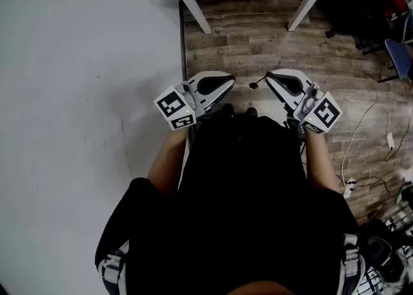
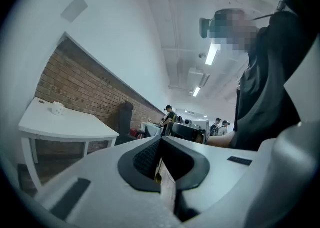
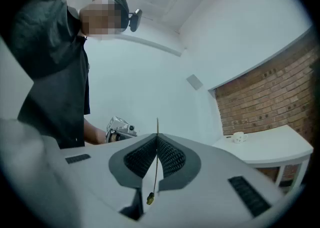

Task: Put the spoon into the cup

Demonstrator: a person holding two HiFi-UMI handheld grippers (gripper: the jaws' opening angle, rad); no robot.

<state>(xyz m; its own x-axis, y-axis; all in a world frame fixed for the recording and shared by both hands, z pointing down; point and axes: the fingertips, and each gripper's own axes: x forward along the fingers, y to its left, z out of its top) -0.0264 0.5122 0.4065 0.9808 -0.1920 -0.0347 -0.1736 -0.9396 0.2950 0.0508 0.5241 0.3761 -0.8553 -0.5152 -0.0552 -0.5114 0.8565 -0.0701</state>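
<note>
White cup (image 3: 239, 136) on table (image 3: 280, 146), far ahead-right of right gripper (image 3: 157, 139) — jaws clenched, empty; left gripper (image 2: 160, 147) also pinched tight, nothing betw. pads.

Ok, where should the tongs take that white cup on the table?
Across the body of the cup, approaching level from the open side of the table: it stands alone, seemingly upright, near the brick wall. Any handle is too small to make out.
</note>
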